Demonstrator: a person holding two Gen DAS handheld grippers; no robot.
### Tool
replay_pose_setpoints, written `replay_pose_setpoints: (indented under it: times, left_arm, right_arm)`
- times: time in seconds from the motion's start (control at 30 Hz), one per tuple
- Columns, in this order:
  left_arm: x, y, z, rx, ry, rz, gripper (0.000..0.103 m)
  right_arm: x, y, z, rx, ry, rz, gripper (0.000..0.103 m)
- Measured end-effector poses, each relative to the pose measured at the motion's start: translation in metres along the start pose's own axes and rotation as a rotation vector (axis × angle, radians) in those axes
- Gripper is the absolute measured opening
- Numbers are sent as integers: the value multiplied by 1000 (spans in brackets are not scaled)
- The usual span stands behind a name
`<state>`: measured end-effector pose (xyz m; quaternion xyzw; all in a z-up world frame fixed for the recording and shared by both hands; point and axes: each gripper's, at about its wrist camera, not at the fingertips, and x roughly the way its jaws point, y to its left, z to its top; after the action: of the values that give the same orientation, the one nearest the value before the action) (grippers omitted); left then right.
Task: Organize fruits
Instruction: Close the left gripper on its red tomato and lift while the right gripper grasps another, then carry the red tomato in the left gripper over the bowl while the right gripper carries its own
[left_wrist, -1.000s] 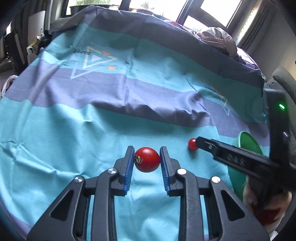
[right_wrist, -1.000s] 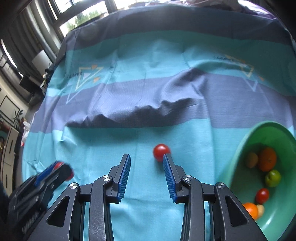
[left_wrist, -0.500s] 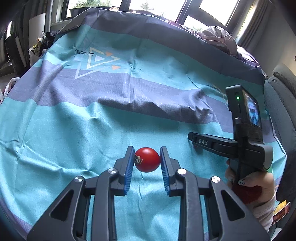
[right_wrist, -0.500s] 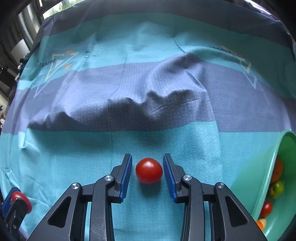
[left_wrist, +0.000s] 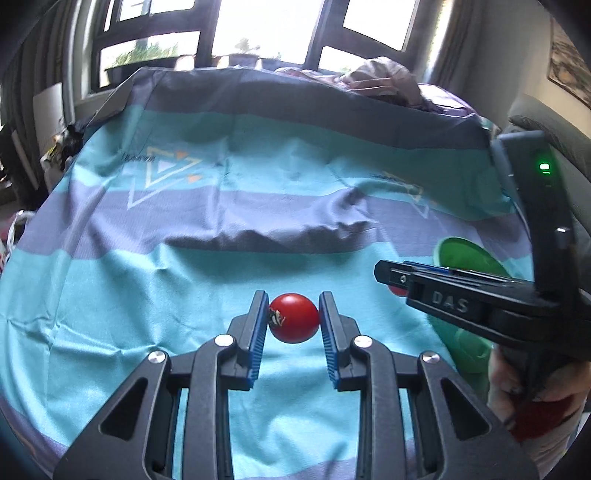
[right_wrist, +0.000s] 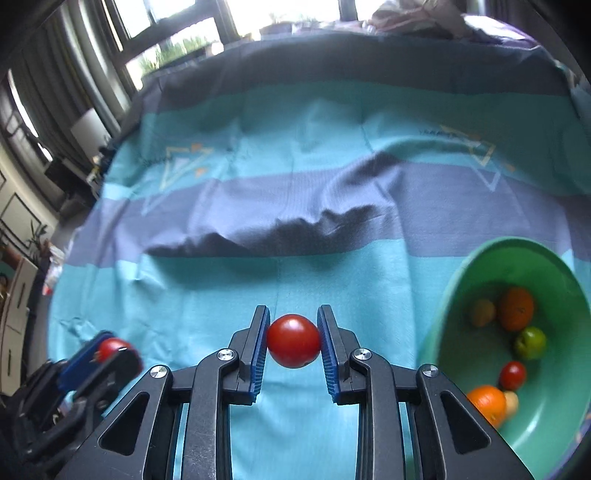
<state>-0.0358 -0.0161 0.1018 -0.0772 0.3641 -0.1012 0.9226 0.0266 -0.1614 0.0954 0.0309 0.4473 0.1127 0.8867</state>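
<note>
Bright windows were seen behind a table draped in a cloth striped in teal and grey-purple, with a raised fold across its middle band. A heap of crumpled pale fabric lay beyond the far edge of the cloth, and a grey chair back stood past the cloth's right edge. No object was found lying on the cloth between the two grippers and the bowl.

A green bowl was set at the right side of the cloth. Inside it were seen two oranges, a lime, a small red tomato, a brownish fruit and a small pale one, the last too blurred to be identified.

The left gripper was closed to a narrow gap, its blue pads pressed on either side of a red tomato with a stem scar, which was held above the cloth, left of the bowl. The right gripper was likewise narrowed, its pads clamped on a second red tomato, just left of the bowl. In the left wrist view the right gripper was seen from the side in front of the bowl, its handle held by the person's hand.
</note>
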Motion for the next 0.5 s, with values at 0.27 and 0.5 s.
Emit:
replay_pose_setpoints:
  times: [0.27, 0.5]
  left_arm:
    - [-5, -52, 5, 81, -23, -58, 28]
    - [12, -102, 17, 126, -5, -121, 28]
  right_arm:
    - [-57, -36, -18, 54, -157, -56, 28]
    - [-86, -87, -19, 162, -232, -90, 28]
